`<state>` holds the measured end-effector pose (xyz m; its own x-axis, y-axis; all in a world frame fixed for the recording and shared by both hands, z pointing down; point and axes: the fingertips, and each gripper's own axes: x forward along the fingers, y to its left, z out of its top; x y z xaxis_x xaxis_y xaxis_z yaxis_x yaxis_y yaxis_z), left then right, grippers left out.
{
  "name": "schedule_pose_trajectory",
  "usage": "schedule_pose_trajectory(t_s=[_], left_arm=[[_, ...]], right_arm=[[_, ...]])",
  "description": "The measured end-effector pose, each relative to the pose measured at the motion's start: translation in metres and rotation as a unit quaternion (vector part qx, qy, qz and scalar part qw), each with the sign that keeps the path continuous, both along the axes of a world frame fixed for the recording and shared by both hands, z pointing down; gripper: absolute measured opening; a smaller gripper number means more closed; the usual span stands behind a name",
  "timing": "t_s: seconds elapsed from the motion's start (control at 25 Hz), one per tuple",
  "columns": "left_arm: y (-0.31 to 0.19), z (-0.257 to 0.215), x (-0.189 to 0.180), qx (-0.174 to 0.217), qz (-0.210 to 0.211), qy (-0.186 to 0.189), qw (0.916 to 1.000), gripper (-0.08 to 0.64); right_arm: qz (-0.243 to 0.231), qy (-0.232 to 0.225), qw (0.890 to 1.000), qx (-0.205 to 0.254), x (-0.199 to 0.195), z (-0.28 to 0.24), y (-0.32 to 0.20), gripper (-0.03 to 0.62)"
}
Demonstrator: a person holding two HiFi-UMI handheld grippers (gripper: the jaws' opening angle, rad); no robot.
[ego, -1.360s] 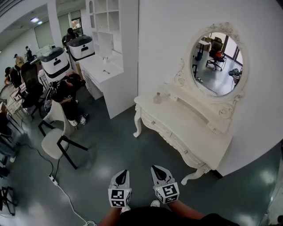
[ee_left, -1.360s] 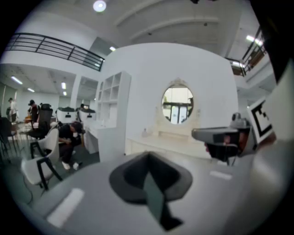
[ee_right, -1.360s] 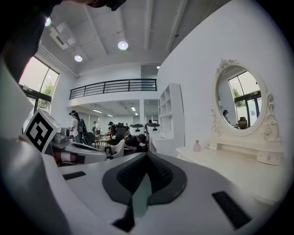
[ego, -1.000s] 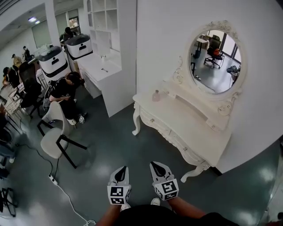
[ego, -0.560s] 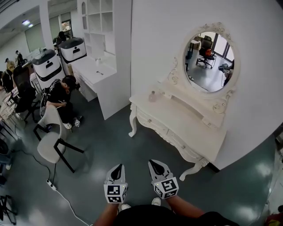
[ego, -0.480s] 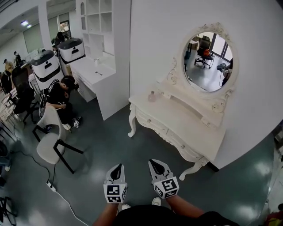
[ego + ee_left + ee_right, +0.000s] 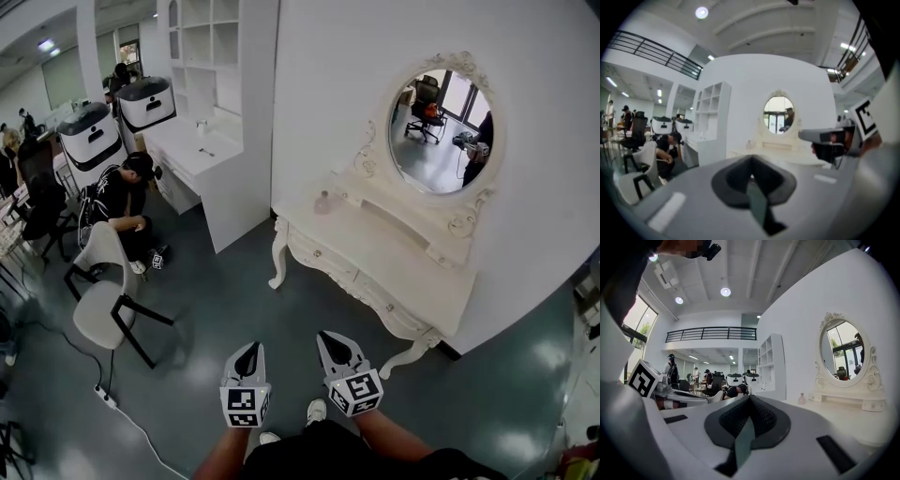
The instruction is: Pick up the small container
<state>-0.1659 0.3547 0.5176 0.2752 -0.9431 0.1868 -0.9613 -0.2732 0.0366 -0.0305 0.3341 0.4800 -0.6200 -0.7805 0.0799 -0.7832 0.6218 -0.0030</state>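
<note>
Small container (image 7: 323, 202), at the 10 o'clock end of the surface (image 7: 394, 258): too small to tell lid or contents. Left gripper view is soft all over, and the right tool (image 7: 802, 136) covers the surface's 3 o'clock end there. Forearms (image 7: 394, 436) are cut off at the head view's 6 o'clock edge.

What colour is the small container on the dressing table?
Small container: pale pink; right gripper view.
</note>
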Motion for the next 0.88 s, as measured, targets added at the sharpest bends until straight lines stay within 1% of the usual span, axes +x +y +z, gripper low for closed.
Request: schedule_pose_trajectory(t_s=[0.32,0.52,0.72,0.88], left_arm=[[-0.036,0.003,0.003,-0.007,-0.009,-0.004,0.9999,0.008],[-0.076,-0.005,0.01,-0.004,-0.011,-0.012,0.9999,0.008],[-0.116,-0.006,0.009,-0.005,-0.029,-0.017,0.9994,0.008],[-0.146,-0.009,0.012,-0.005,-0.035,-0.024,0.9991,0.008]], right_arm=[[-0.01,-0.003,1.0,-0.002,-0.003,0.003,-0.039,0.006],[-0.021,-0.009,1.0,0.001,-0.002,-0.001,-0.081,0.006],[-0.033,-0.019,0.999,0.0,0.0,0.0,-0.122,0.006],[-0.036,-0.025,0.999,-0.001,0.007,-0.001,-0.151,0.006]])
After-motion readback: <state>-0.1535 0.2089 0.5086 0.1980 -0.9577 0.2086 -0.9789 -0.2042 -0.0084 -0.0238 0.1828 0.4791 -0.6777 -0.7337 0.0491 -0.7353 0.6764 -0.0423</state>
